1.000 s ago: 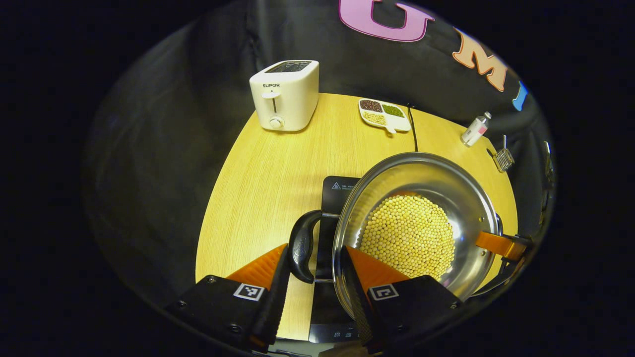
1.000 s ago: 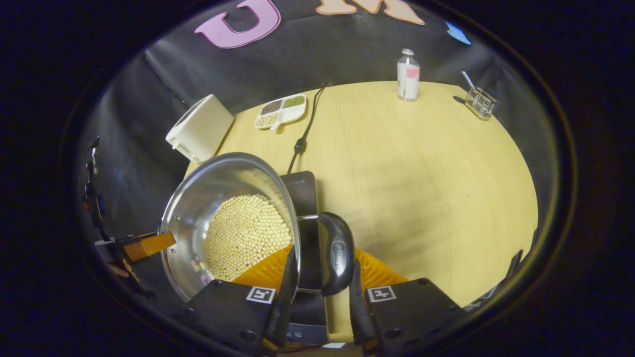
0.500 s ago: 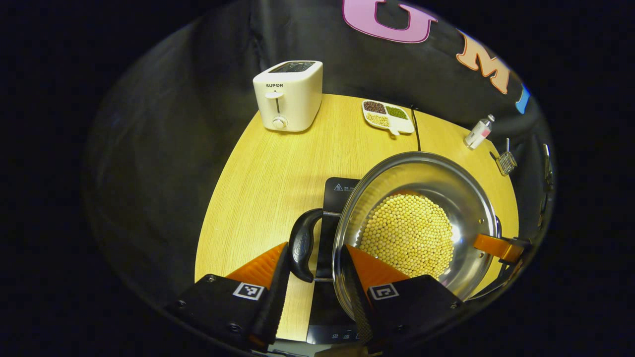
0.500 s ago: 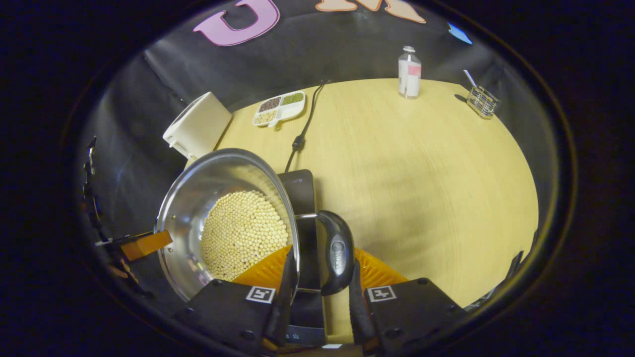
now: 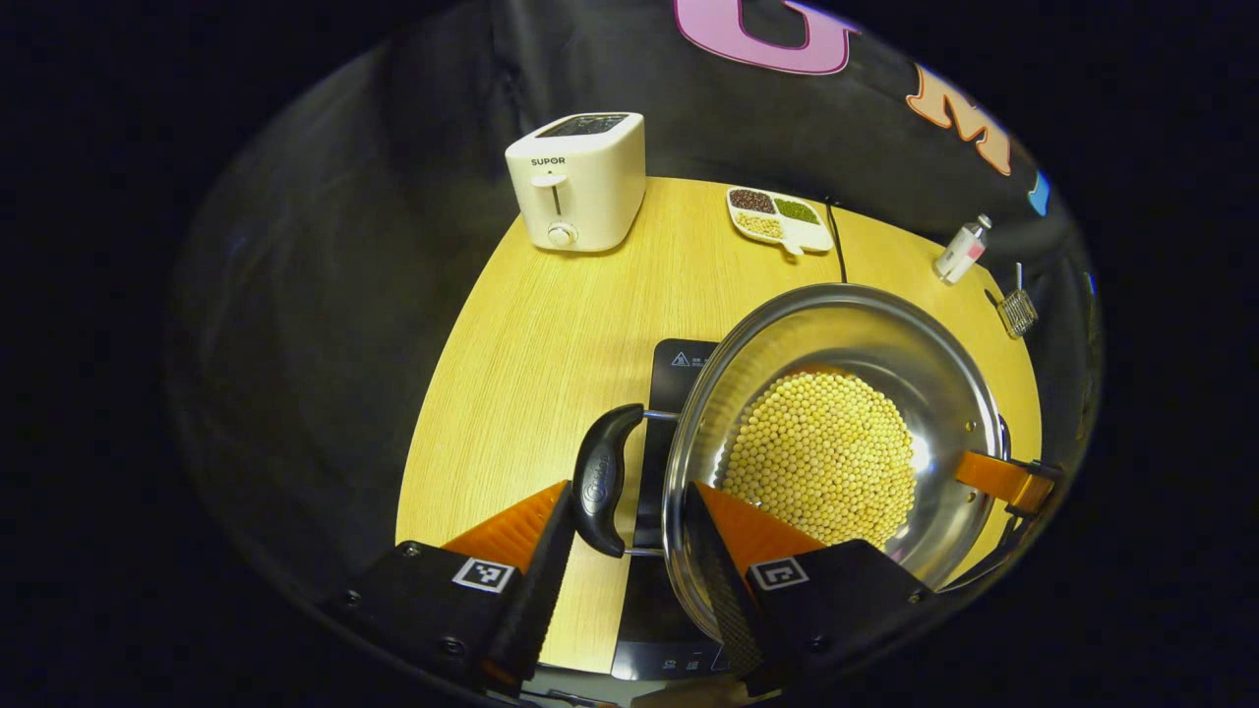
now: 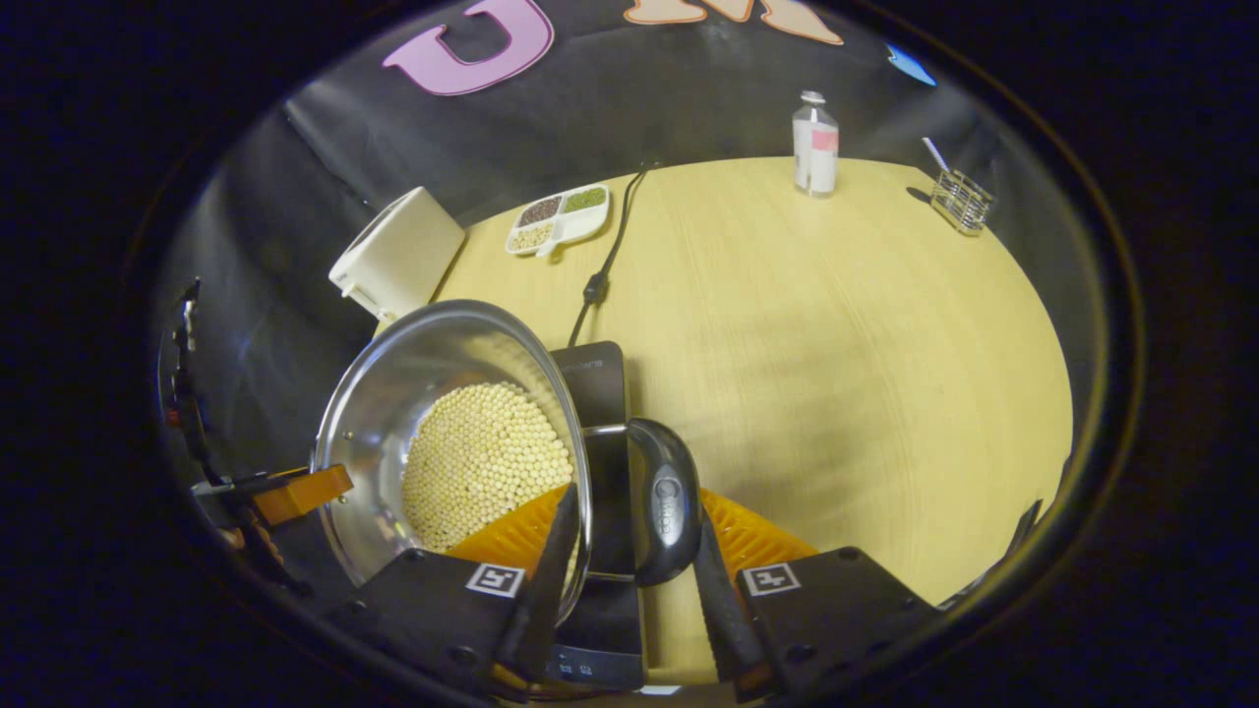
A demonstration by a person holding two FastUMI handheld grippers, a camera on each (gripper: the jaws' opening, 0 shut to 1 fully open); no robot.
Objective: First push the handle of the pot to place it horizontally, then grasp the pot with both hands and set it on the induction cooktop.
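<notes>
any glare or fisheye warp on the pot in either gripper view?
Left gripper view: bright glare on the pot's inner wall beside the beans; the table edge bows with fisheye warp. Right gripper view: softer sheen on the pot, table edge curved, focus sharp in both.

toaster [image 5: 580, 179], bean dish [image 5: 780, 218], bottle [image 6: 815, 145], wire basket [image 6: 961, 201]

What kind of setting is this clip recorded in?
Likely a staged kitchen-style tabletop in a recording booth: a wooden table carries an induction cooktop, a toaster and a divided dish of beans, with black cloth hung behind.
</notes>
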